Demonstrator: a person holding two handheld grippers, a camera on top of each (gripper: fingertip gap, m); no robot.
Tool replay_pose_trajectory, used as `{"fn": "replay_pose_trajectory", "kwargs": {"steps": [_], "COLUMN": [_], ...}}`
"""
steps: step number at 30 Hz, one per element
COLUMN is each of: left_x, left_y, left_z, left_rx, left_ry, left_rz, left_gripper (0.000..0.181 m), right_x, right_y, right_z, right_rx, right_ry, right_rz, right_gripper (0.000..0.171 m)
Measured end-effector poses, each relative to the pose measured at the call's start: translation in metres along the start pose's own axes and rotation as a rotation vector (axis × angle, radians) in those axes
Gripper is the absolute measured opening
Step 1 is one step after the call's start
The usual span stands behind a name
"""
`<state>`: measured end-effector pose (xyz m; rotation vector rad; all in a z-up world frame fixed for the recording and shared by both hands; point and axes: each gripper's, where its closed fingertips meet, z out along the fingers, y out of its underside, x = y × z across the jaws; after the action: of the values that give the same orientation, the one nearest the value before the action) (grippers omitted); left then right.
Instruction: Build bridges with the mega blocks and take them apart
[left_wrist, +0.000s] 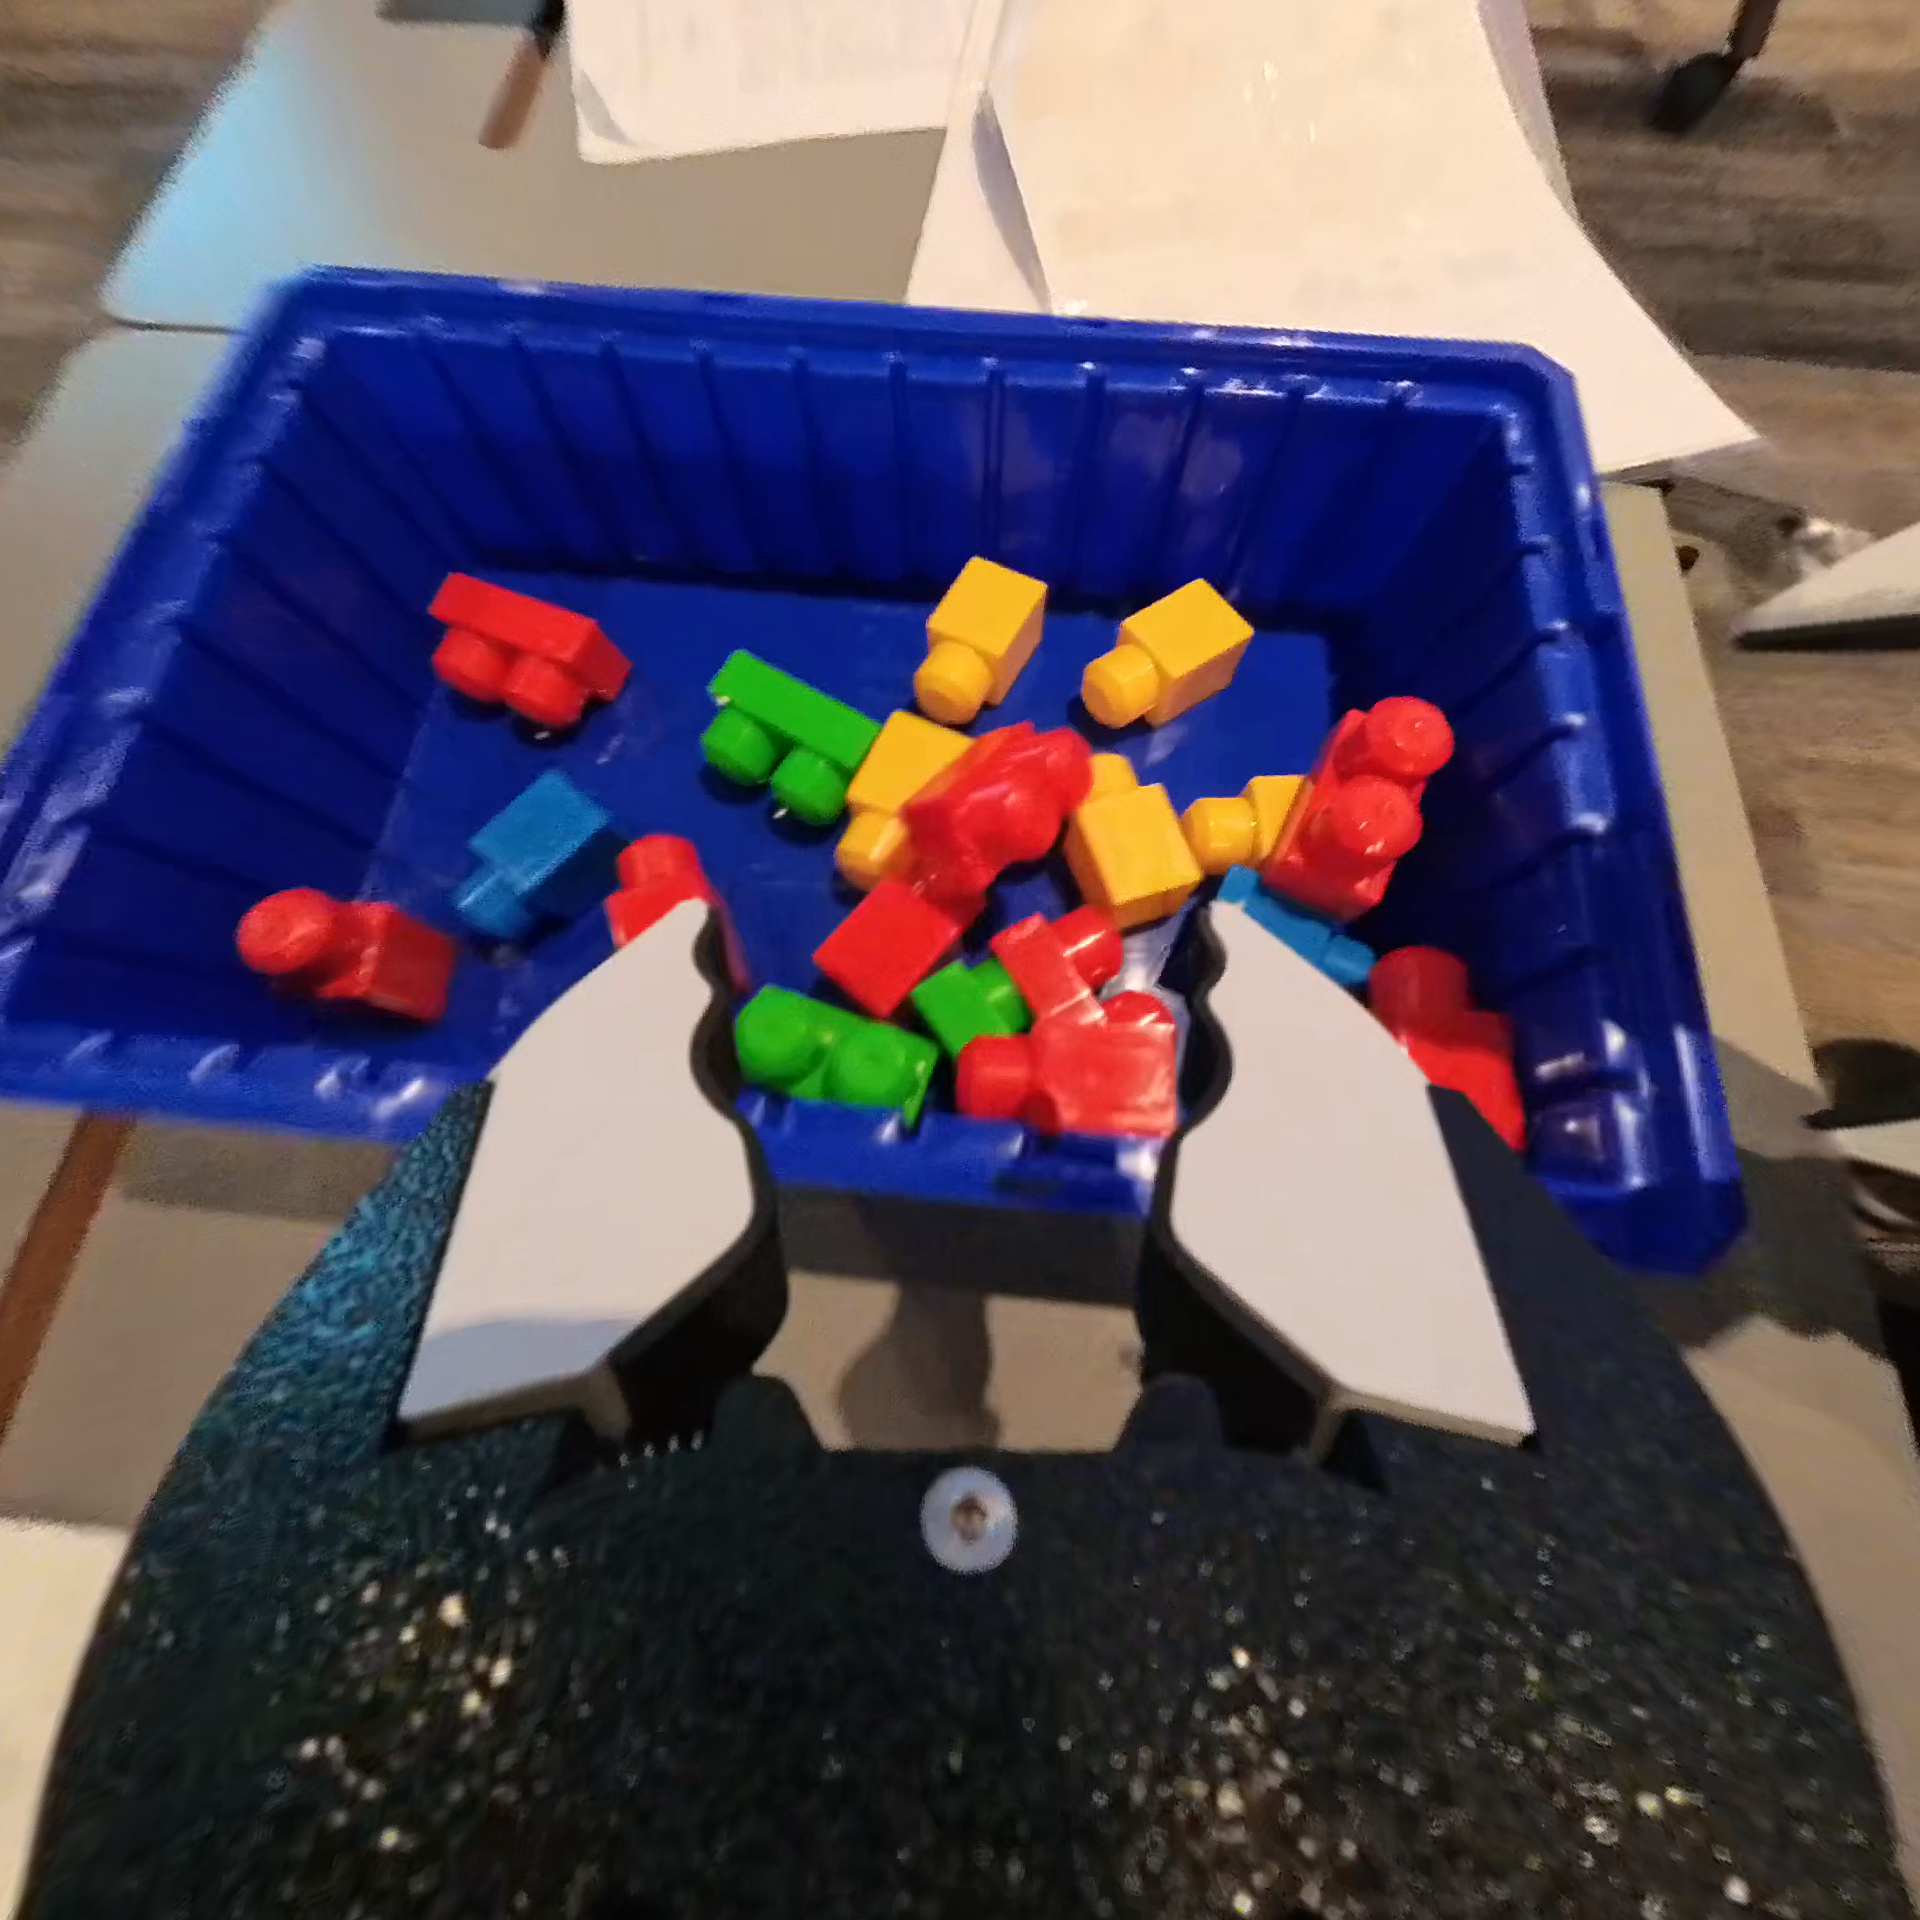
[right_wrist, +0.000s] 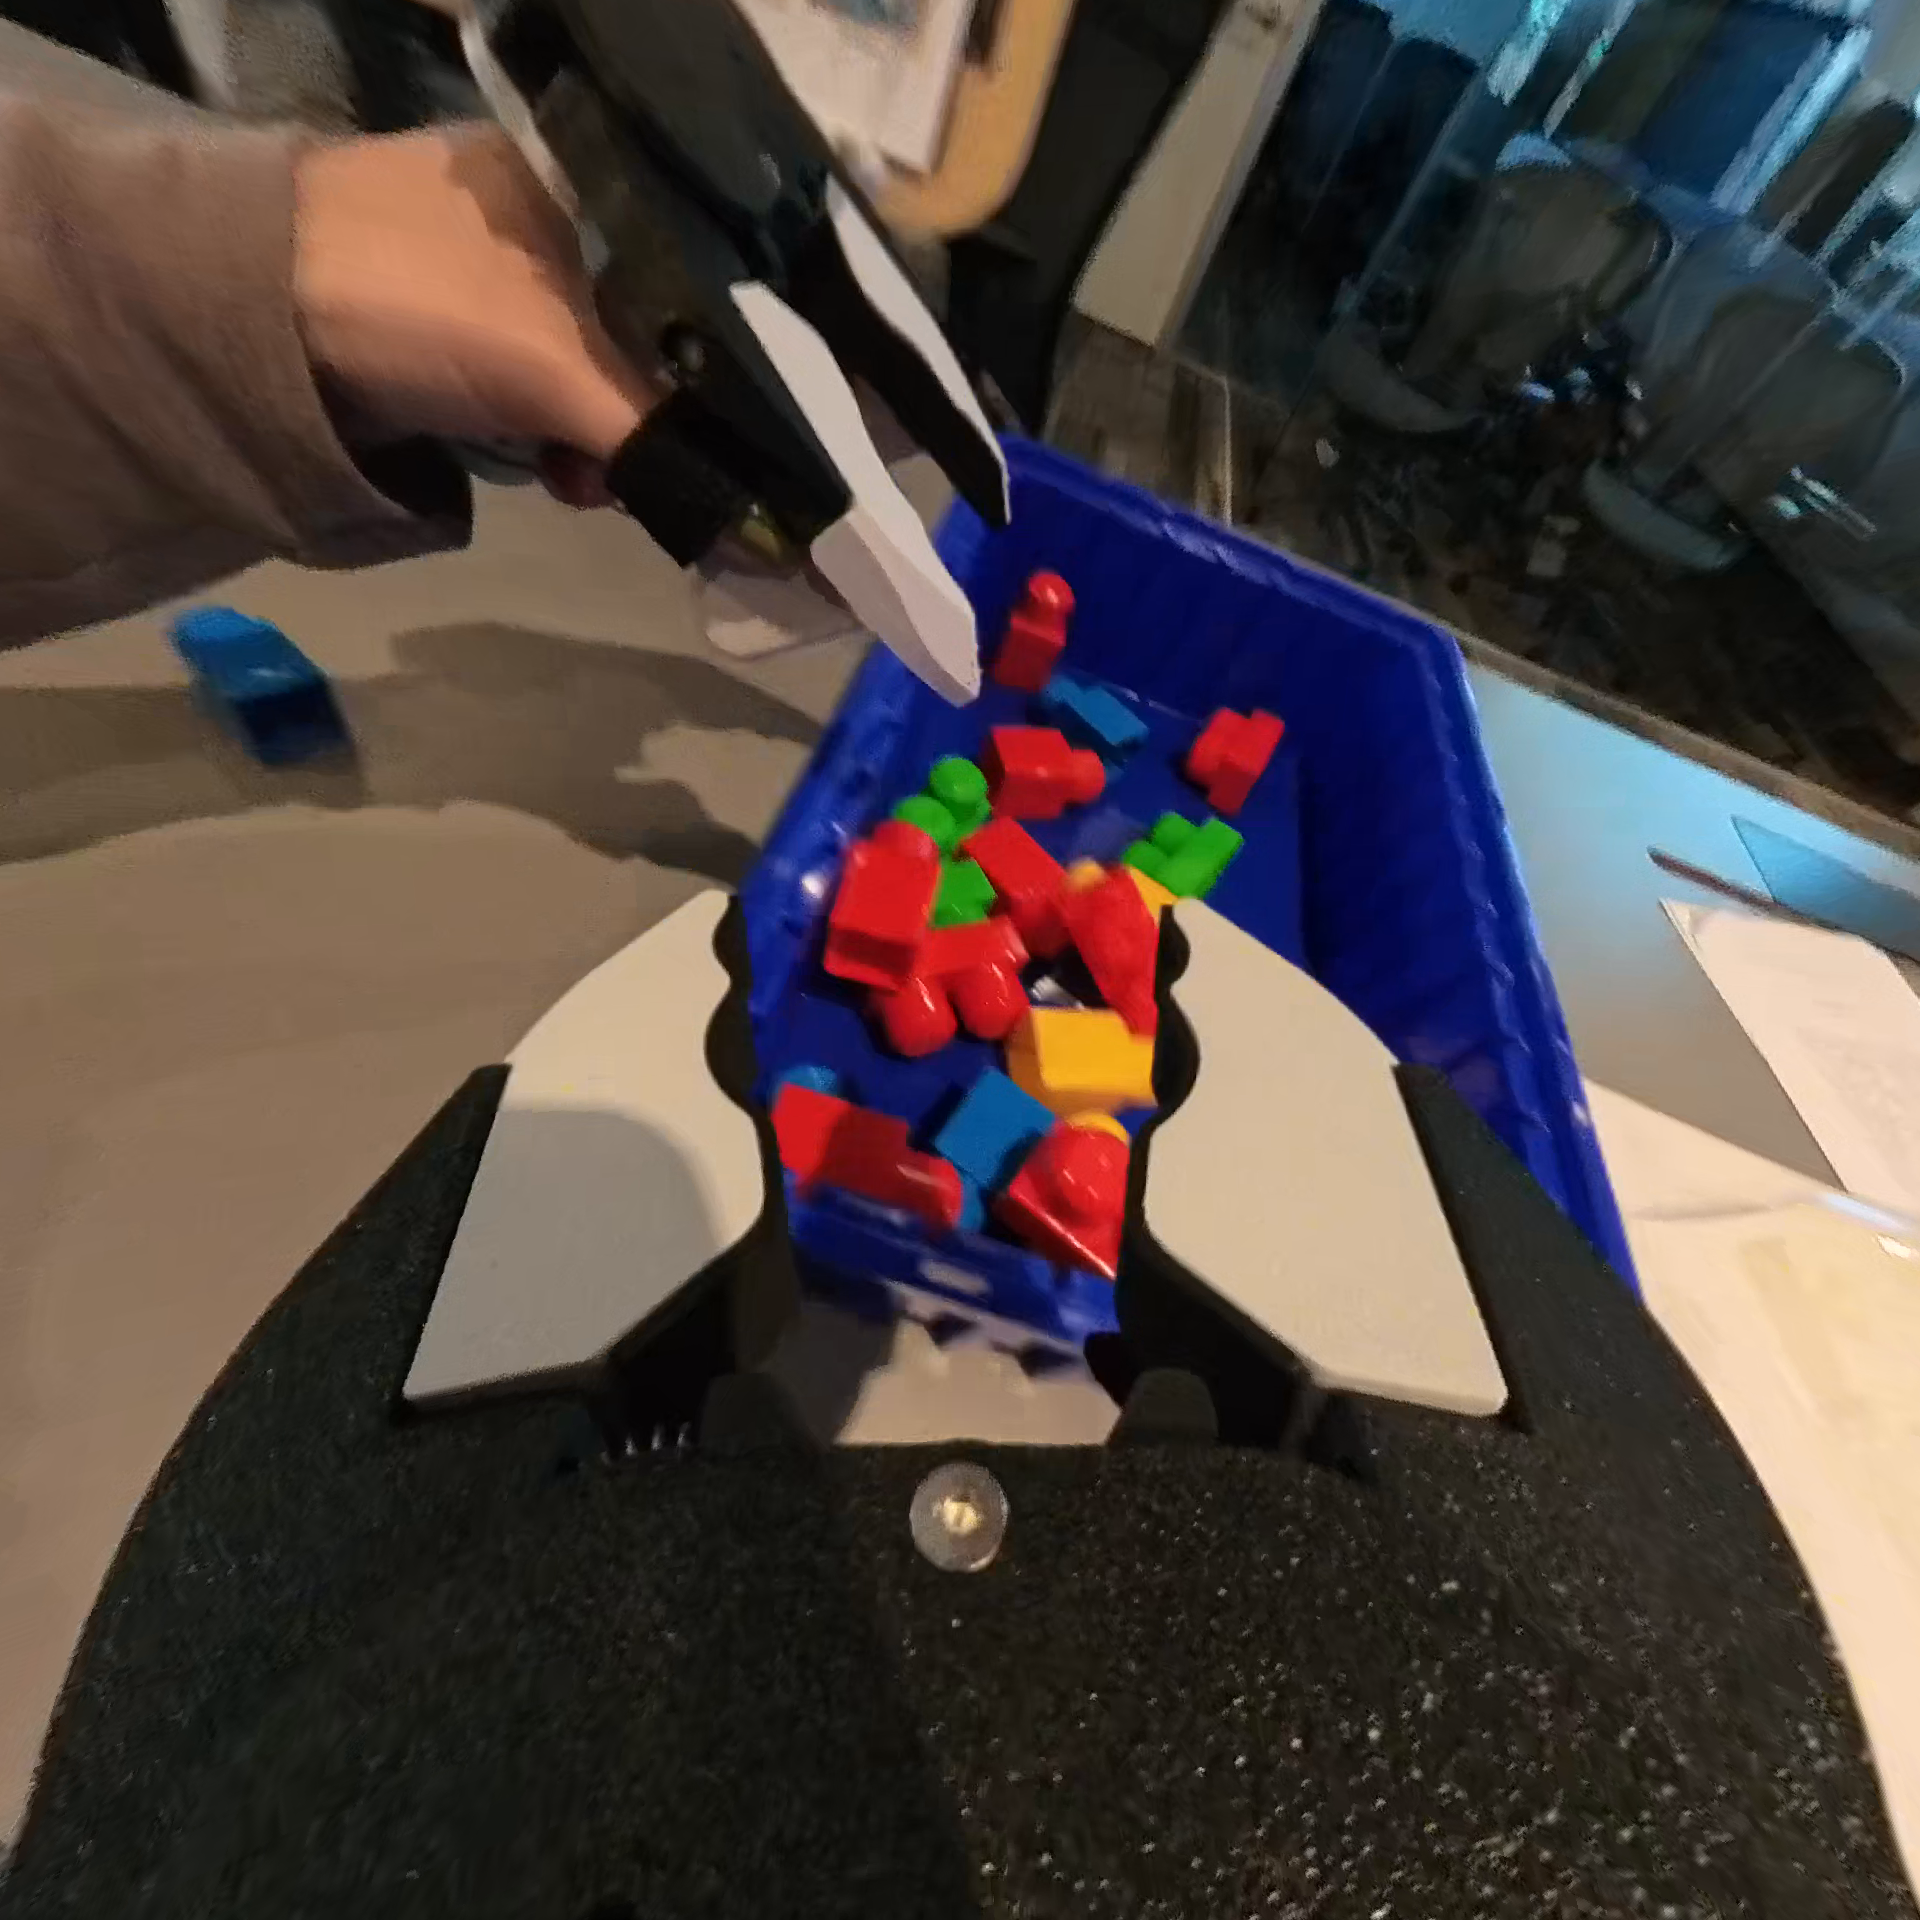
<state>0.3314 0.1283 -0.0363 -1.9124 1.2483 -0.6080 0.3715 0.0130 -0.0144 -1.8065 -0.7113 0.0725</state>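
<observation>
A blue plastic bin (left_wrist: 904, 457) holds several loose red, yellow, green and blue mega blocks; it also shows in the right wrist view (right_wrist: 1392, 831). My left gripper (left_wrist: 961, 920) is open and empty above the bin's near edge, over a green block (left_wrist: 831, 1055) and a red block (left_wrist: 1081, 1070). My right gripper (right_wrist: 951, 914) is open and empty above the bin's near end, over red blocks (right_wrist: 904, 945) and a yellow block (right_wrist: 1081, 1060). The left gripper (right_wrist: 982, 592), held by a hand, shows open over the bin's far left rim. A lone blue block (right_wrist: 260, 686) lies on the table.
The bin stands on a grey table (right_wrist: 312, 987). White paper sheets (left_wrist: 1247, 208) lie beyond the bin, and more paper (right_wrist: 1829, 1039) lies at the right. Chairs (right_wrist: 1558, 260) stand beyond the table edge.
</observation>
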Motion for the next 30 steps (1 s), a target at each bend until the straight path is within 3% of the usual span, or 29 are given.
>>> {"fn": "replay_pose_trajectory", "kwargs": {"steps": [1, 6, 14, 20, 27, 30], "left_x": [-0.006, -0.042, -0.083, -0.084, -0.08, -0.078], "left_y": [0.006, 0.049, 0.152, 0.218, 0.234, 0.233], "left_z": [-0.014, -0.096, -0.196, -0.228, -0.238, -0.241], "left_rx": [0.025, 0.187, 0.312, 0.408, 0.539, 0.557], "left_ry": [-0.035, -0.196, -0.459, -0.661, -0.889, -0.886], "left_rz": [0.0, -0.082, -0.221, -0.243, -0.082, -0.048], "left_gripper": [0.085, 0.084, 0.082, 0.073, 0.063, 0.062], "right_x": [-0.012, -0.1, -0.208, -0.25, -0.254, -0.254], "right_y": [-0.011, -0.057, -0.065, -0.028, -0.022, -0.022], "right_z": [0.001, 0.026, 0.1, 0.142, 0.152, 0.154], "right_rx": [0.04, 0.22, 0.315, 0.203, 0.233, 0.225], "right_ry": [-0.032, -0.23, -0.541, -0.676, -0.614, -0.615], "right_rz": [-0.009, -0.13, -0.1, -0.083, -0.067, -0.066], "right_gripper": [0.074, 0.079, 0.081, 0.082, 0.07, 0.06]}}
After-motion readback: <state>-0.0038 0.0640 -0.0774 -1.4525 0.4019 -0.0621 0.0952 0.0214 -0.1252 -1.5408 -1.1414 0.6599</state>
